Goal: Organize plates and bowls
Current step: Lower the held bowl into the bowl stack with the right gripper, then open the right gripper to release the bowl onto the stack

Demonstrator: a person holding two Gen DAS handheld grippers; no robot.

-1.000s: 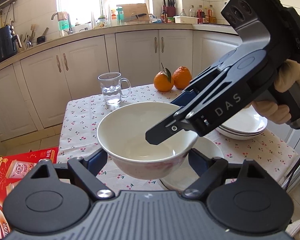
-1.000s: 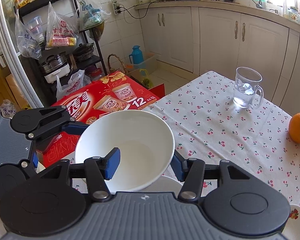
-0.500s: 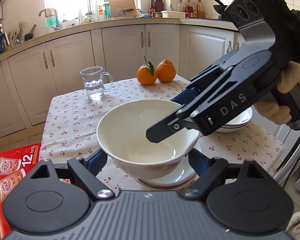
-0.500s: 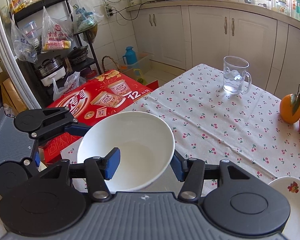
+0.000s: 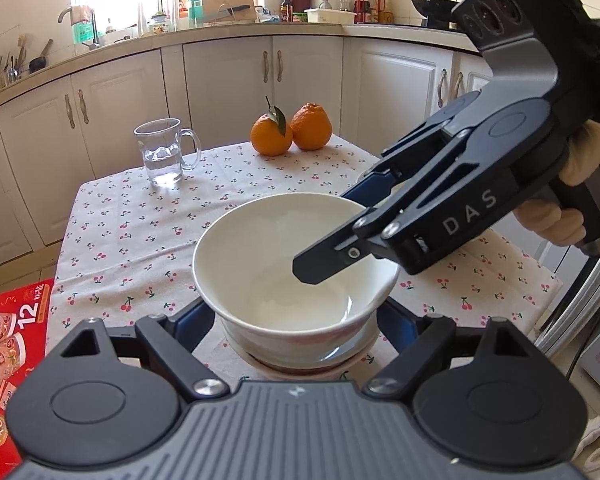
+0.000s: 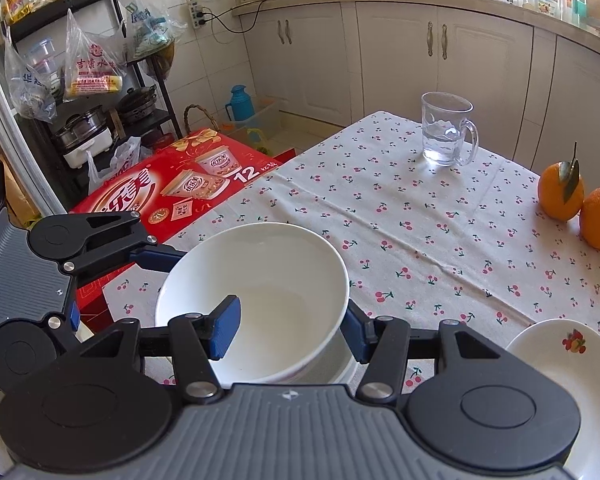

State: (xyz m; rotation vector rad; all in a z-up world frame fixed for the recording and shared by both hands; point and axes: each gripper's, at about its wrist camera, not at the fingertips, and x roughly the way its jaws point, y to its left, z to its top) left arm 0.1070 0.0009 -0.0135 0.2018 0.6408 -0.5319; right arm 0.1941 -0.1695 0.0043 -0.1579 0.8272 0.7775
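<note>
A white bowl [image 5: 276, 264] is held over the cherry-print table [image 5: 140, 232], low over or seated in a second white dish [image 5: 300, 364]; I cannot tell if they touch. My left gripper [image 5: 296, 320] is shut on the bowl, its blue pads pressing opposite sides of the lower wall. The right gripper [image 5: 348, 228], in a gloved hand, reaches in from the right and is shut on the rim, one finger inside and one outside. From the right wrist view, the right gripper [image 6: 290, 332] pinches the bowl [image 6: 268, 280] wall, and the left gripper [image 6: 156, 312] clasps its left side.
A glass mug [image 5: 164, 152] with water and two oranges [image 5: 292, 130] stand at the far end of the table. A small fruit-print plate [image 6: 560, 360] lies to the right. A red carton [image 6: 172, 188] sits on the floor beyond the table's left edge.
Both grippers have carried the bowl across and down until it sits low over the dish underneath. The grips on it are unchanged.
</note>
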